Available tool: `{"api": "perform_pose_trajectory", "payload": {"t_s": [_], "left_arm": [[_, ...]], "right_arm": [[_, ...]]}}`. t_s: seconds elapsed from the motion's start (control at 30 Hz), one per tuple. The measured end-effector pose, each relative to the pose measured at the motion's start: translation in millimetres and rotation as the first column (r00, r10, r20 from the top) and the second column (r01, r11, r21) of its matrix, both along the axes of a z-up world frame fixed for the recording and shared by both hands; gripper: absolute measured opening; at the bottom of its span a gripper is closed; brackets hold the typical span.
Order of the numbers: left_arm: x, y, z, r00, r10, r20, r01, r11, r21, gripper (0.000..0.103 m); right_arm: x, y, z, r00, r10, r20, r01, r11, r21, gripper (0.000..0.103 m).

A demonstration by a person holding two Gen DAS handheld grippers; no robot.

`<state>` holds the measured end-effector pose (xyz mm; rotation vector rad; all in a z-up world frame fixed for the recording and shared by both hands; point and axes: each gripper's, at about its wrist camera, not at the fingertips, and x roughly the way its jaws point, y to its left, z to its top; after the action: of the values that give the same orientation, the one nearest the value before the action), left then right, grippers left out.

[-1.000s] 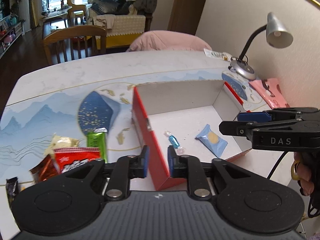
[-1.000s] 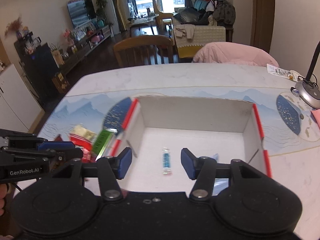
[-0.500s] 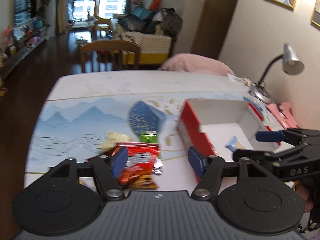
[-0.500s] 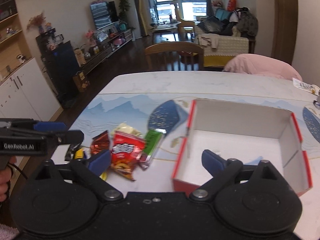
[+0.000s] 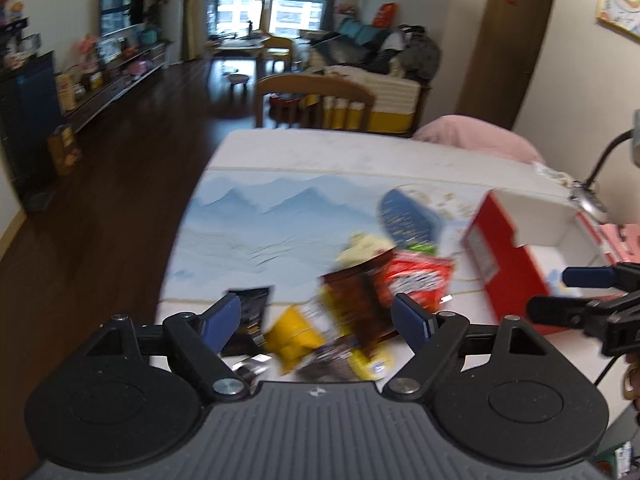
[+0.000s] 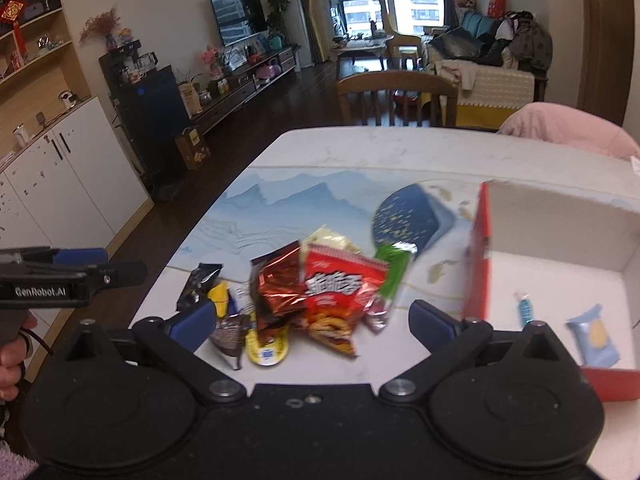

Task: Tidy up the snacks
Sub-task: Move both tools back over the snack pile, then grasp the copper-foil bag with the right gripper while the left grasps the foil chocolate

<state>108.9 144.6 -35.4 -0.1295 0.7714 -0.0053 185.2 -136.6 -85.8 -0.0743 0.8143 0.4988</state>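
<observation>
Hovering over one snack pile (image 6: 316, 296), both grippers' fingers (image 6: 188, 322) spread, two snacks in one box (image 6: 560, 240)

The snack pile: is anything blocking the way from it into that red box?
Only the box's own red side wall stands between the snack pile and the white floor inside; snacks must go over it. The table between pile and box shows nothing else, and the box is open on top.

snack pile (image 5: 360, 312): motion-blurred, labels unreadable | box (image 6: 560, 280): perhaps cut off right
</observation>
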Motion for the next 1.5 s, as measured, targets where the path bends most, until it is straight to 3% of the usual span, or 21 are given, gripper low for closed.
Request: {"api": "perform_pose_trajectory", "payload": {"t_s": [0.3,0.67,0.83,1.07,1.23,1.5], "left_arm": [[-12.6,33.8,-41.9,0.997,0.053,-0.059,-0.051,0.998,0.041,0.083],[6.3,44.7,-96.7,0.990,0.046,-0.137,-0.041,0.998,0.038,0.083],[17.5,43.7,-115.9,0.986,-0.006,-0.166,0.008,1.000,0.015,0.081],[28.8,41.3,-130.9,0.979,-0.070,-0.191,0.081,0.995,0.051,0.066],[30.9,32.0,-134.7,0.976,-0.106,-0.189,0.128,0.986,0.111,0.063],[35.5,27.9,-134.3,0.977,-0.126,-0.172,0.148,0.982,0.118,0.053]], "right_arm": [[3.9,48.3,-25.3,0.993,0.119,0.025,-0.116,0.988,-0.104,0.102],[34.8,84.1,-59.5,0.989,0.148,0.001,-0.145,0.966,-0.215,0.095],[45.3,92.7,-68.4,0.988,0.151,-0.016,-0.151,0.962,-0.228,0.090],[56.8,102.0,-78.3,0.988,0.150,-0.023,-0.151,0.956,-0.252,0.084],[59.7,105.6,-82.7,0.987,0.159,-0.023,-0.159,0.952,-0.262,0.076],[66.0,112.9,-91.2,0.987,0.157,-0.045,-0.164,0.949,-0.270,0.070]]}}
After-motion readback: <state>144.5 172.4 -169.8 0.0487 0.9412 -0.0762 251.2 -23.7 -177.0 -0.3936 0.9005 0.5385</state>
